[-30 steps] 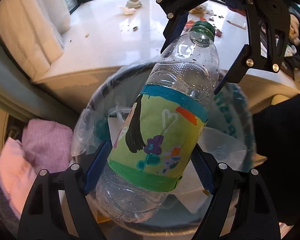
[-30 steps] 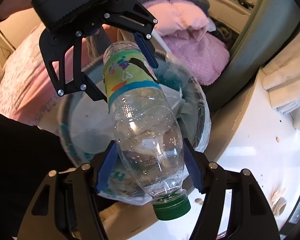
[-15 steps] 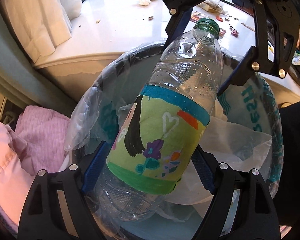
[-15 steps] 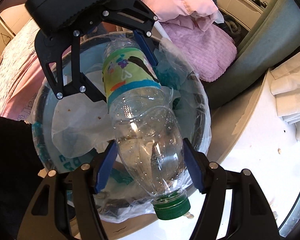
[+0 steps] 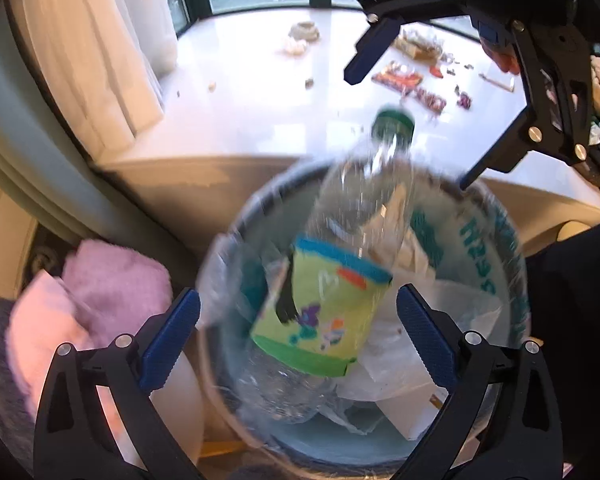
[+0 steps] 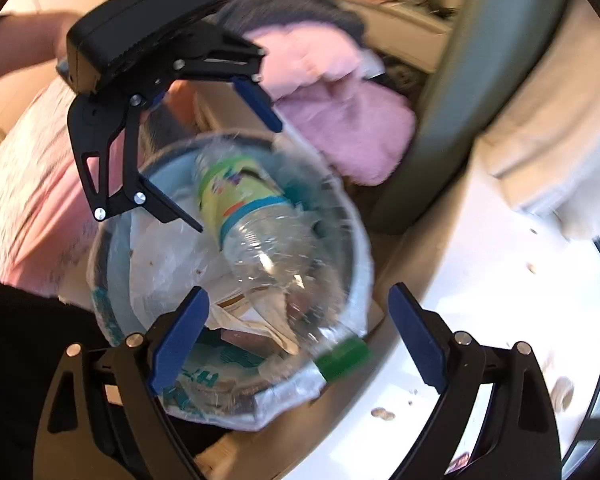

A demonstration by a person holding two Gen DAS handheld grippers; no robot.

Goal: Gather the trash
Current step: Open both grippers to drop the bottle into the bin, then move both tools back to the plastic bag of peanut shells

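A clear plastic bottle [image 5: 331,280] with a green cap and a painted green label is blurred, free of both grippers, dropping base-first into the bin [image 5: 495,240] lined with a plastic bag. It also shows in the right wrist view [image 6: 256,232], its cap over the bin's near rim [image 6: 351,248]. My left gripper [image 5: 298,336] is open above the bin, jaws wide on either side of the bottle without touching it. My right gripper [image 6: 298,336] is open too, above the bin's other side. Each gripper shows in the other's view: the right [image 5: 411,120], the left [image 6: 236,172].
The bin holds crumpled paper and plastic bags [image 5: 419,344]. A white window ledge [image 5: 260,112] behind it carries scattered scraps and wrappers [image 5: 411,80]. Pink and purple bedding [image 5: 100,288] lies left of the bin. A curtain [image 5: 100,40] hangs at the left.
Both grippers have opened and let go of the bottle. It has dropped away from the jaws into the bin and is motion-blurred. Both grippers have pulled up and apart.
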